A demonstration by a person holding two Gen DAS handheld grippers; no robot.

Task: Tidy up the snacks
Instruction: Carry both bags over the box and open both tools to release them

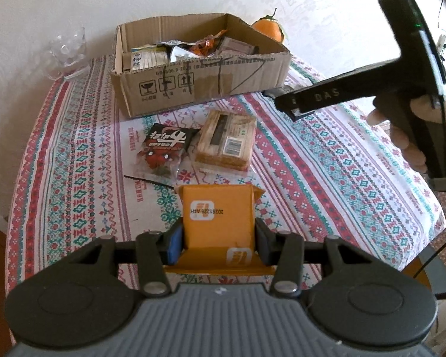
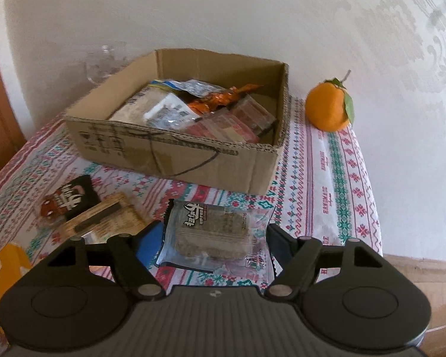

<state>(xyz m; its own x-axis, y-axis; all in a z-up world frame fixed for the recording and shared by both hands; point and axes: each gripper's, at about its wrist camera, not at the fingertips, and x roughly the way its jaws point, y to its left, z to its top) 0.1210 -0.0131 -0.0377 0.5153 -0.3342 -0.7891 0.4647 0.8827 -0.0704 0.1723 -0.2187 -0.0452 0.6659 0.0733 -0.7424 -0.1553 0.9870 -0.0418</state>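
My left gripper is shut on a yellow-orange snack box, held just above the patterned tablecloth. In the right wrist view my right gripper is shut on a grey-blue snack packet, its pads against both sides. The cardboard box stands beyond it, with several snack packs inside. A black-and-red packet and a tan cracker pack lie side by side on the cloth between the left gripper and the cardboard box.
An orange with a leaf sits right of the cardboard box by the wall. A clear glass stands at the back left. A hand holds the other gripper's handle at the right. The table edge drops off at the right.
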